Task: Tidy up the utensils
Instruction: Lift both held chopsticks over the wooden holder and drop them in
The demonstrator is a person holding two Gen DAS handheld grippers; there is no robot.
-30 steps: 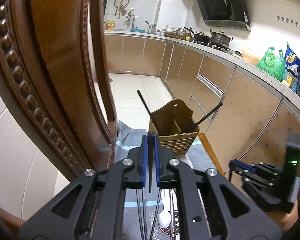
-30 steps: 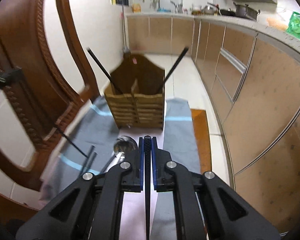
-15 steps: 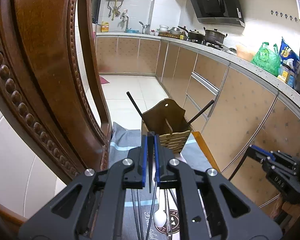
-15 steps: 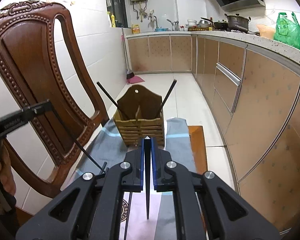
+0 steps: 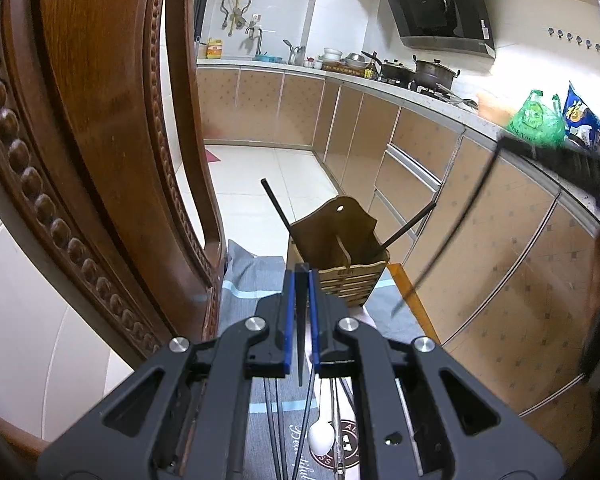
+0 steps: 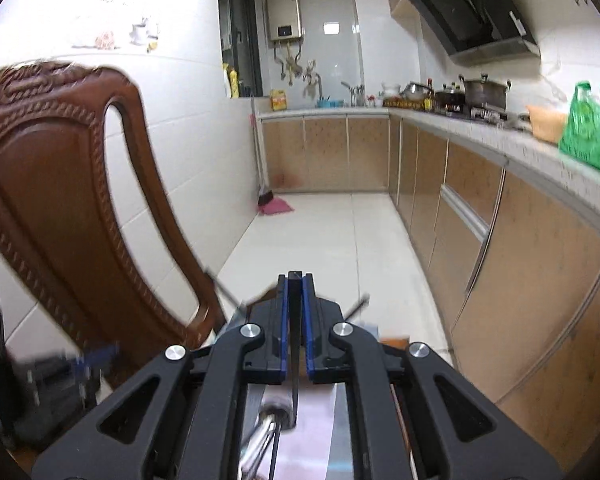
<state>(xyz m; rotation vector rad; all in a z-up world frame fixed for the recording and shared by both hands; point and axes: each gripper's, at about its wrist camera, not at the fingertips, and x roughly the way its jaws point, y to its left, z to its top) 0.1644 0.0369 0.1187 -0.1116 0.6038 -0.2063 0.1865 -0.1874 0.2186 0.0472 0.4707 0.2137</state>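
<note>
A brown wooden utensil holder (image 5: 338, 258) stands at the far end of the grey cloth (image 5: 248, 284), with two black chopsticks (image 5: 275, 206) leaning out of it. My left gripper (image 5: 301, 280) is shut on a black chopstick (image 5: 301, 344), just short of the holder. My right gripper (image 6: 295, 284) is shut on another black chopstick (image 6: 295, 364); in the left wrist view it hangs from the raised gripper at upper right (image 5: 448, 236). A white spoon (image 5: 321, 436) and loose chopsticks lie on the cloth under the left gripper. A metal ladle (image 6: 270, 424) lies under the right gripper.
A carved wooden chair back (image 5: 100, 152) rises close on the left. Kitchen cabinets (image 5: 480, 240) and a counter with pots and bags run along the right. The wooden table edge (image 5: 412, 304) shows to the right of the cloth. White tiled floor lies beyond.
My right gripper has lifted up and tilted away with its chopstick, so the holder drops almost out of its view. My left gripper has stayed nearly still by the holder.
</note>
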